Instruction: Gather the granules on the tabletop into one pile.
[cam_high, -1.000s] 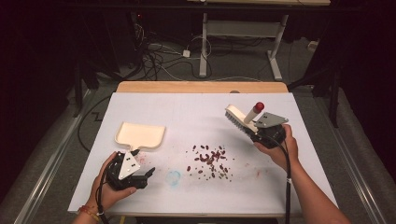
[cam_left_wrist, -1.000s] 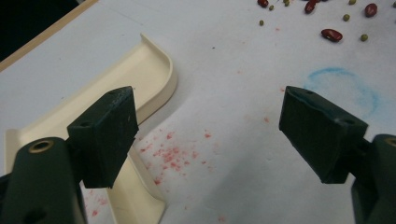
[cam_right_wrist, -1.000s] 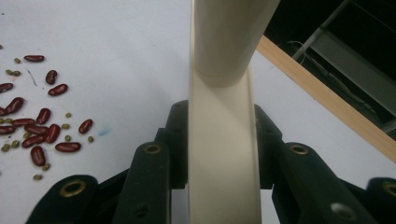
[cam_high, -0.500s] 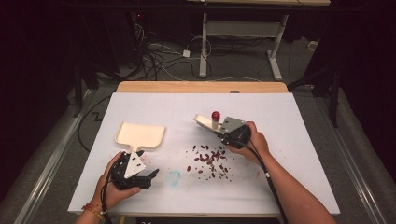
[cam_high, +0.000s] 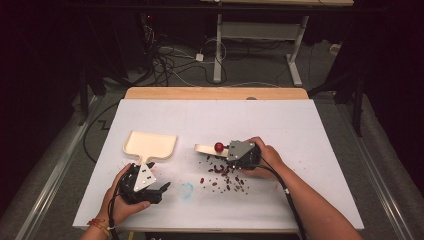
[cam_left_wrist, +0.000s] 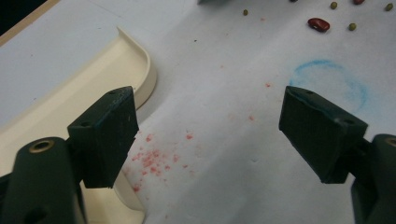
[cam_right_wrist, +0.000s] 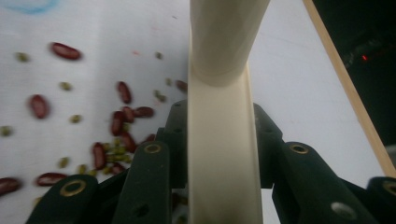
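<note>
Brush carried down to the spilled beans

The right gripper (cam_high: 231, 150), clamped on the cream brush (cam_high: 206, 148), has swung from the table's far right and dropped; the beans (cam_high: 223, 176) now lie just beside its jaws.

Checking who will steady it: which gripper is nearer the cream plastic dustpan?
Left. The left gripper sits right by the handle of the cream plastic dustpan, fingers open; the right gripper, holding a cream brush, is farther off, over the scattered beans.

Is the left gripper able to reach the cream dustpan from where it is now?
Probably yes. The left gripper is open, and the dustpan lies just beside its one jaw on the white table, with nothing between them. The beans lie farther off.
</note>
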